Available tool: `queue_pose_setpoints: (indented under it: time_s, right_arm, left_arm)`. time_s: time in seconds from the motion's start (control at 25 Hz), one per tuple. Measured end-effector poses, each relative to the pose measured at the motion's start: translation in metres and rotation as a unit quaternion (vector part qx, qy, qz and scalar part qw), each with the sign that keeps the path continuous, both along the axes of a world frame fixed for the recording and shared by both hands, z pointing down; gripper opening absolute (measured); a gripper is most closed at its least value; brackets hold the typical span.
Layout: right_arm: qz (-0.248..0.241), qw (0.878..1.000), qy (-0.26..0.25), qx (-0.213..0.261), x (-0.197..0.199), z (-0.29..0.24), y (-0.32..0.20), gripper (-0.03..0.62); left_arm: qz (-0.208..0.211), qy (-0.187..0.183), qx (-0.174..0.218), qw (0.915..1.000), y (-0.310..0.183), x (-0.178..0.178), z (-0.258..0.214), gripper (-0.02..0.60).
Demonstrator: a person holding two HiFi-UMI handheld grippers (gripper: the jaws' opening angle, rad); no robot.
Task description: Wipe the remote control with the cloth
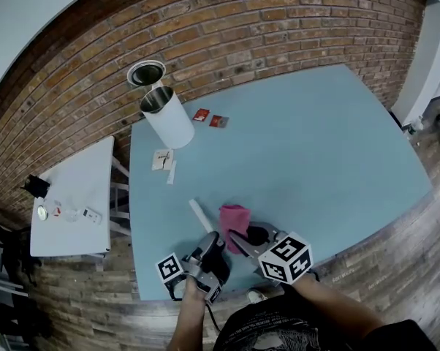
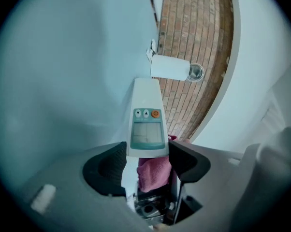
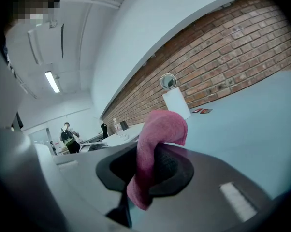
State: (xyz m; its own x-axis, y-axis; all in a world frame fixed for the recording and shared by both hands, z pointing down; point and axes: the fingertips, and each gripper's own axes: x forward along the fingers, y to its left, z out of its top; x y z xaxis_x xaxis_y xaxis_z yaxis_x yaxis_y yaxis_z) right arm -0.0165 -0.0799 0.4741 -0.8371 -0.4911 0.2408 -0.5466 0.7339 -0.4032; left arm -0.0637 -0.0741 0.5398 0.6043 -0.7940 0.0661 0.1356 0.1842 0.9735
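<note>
**A:** What has the left gripper (image 2: 146, 159) got?

**B:** Its jaws are pressed on the near end of the remote control (image 2: 146, 122). The screen and buttons face the camera, and the far end points toward the white bin (image 2: 168, 67).

**A:** And the right gripper (image 3: 150, 169)?

**B:** It is clamped on the pink cloth (image 3: 157, 139), which loops up over the jaws and hangs down in front of them. Cloth and remote are close together, well apart from the bin on the person's side of it. I cannot tell whether they touch.

**A:** What is in the bin?

**B:** It stands open-topped on the blue table (image 1: 315, 152), and its inner wall is shiny metal. I can make out nothing inside it.

**A:** What lies around the bin?

**B:** A round lid (image 1: 146, 72) lies just beyond it, toward the brick wall (image 1: 278, 20). Two small red packets (image 1: 210, 118) lie near it on the person's right. A white card (image 1: 161, 159) lies just in front of it, toward the grippers.
</note>
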Motion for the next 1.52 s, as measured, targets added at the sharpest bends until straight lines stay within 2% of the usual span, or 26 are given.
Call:
queue_pose_setpoints:
  time_s: [0.08,0.16,0.28,0.4,0.44,0.52,0.68,0.8,0.84,0.88,1.04,1.2,1.24,1.32,1.36,1.4,1.44,1.52]
  right_arm:
    - [0.019,1.0,0.0,-0.004,0.008,0.001,-0.004,0.066]
    - [0.032,0.999,0.0,-0.009,0.015,0.003,-0.006,0.066]
    - [0.044,0.999,0.0,-0.016,0.021,0.006,-0.006,0.066]
    - [0.056,0.998,-0.003,-0.021,0.024,0.007,-0.006,0.066]
    - [0.059,0.998,-0.004,-0.021,0.025,0.007,-0.006,0.066]
    - [0.066,0.998,-0.003,-0.021,0.026,0.007,-0.006,0.066]
    - [0.084,0.996,0.002,-0.026,0.029,0.01,-0.007,0.066]
    - [0.09,0.996,0.001,-0.029,0.028,0.01,-0.006,0.067]
    - [0.091,0.995,0.0,-0.028,0.027,0.01,-0.006,0.066]
    - [0.091,0.995,0.0,-0.028,0.026,0.01,-0.005,0.066]
    - [0.1,0.995,-0.001,-0.027,0.028,0.009,-0.004,0.066]
    - [0.112,0.993,-0.005,-0.028,0.033,0.008,-0.002,0.066]
    - [0.113,0.993,-0.004,-0.027,0.034,0.007,-0.001,0.066]
    - [0.116,0.993,0.001,-0.025,0.035,0.007,0.002,0.066]
    - [0.117,0.993,0.007,-0.023,0.035,0.006,0.004,0.067]
    - [0.118,0.993,0.014,-0.02,0.035,0.005,0.006,0.067]
    - [0.119,0.993,0.023,-0.018,0.034,0.003,0.007,0.067]
    - [0.118,0.992,0.047,-0.011,0.031,0.001,0.011,0.067]
  left_arm:
    - [0.021,-0.076,0.001,0.9969,0.004,-0.004,0.008,0.276]
    - [0.041,-0.151,0.001,0.9876,0.007,-0.011,0.017,0.276]
    - [0.075,-0.254,0.01,0.9643,0.008,-0.015,0.021,0.275]
    - [0.098,-0.329,0.018,0.939,0.007,-0.017,0.022,0.275]
    - [0.107,-0.357,0.021,0.9279,0.007,-0.018,0.023,0.275]
    - [0.128,-0.417,0.031,0.8995,0.009,-0.018,0.025,0.275]
    - [0.153,-0.524,0.056,0.8358,0.007,-0.021,0.025,0.276]
    - [0.177,-0.607,0.07,0.7719,0.006,-0.026,0.027,0.278]
    - [0.186,-0.628,0.072,0.752,0.005,-0.027,0.028,0.279]
    - [0.195,-0.644,0.075,0.736,0.005,-0.028,0.031,0.279]
    - [0.222,-0.686,0.084,0.6881,0.009,-0.029,0.041,0.28]
    - [0.247,-0.729,0.109,0.6294,0.01,-0.029,0.047,0.284]
    - [0.243,-0.737,0.118,0.6188,0.01,-0.029,0.046,0.284]
    - [0.223,-0.751,0.134,0.6071,0.009,-0.03,0.038,0.284]
    - [0.21,-0.753,0.14,0.6073,0.009,-0.03,0.032,0.284]
    - [0.199,-0.75,0.146,0.6132,0.011,-0.028,0.025,0.283]
    - [0.192,-0.742,0.151,0.6247,0.014,-0.025,0.018,0.282]
    - [0.181,-0.715,0.159,0.6561,0.022,-0.017,0.004,0.281]
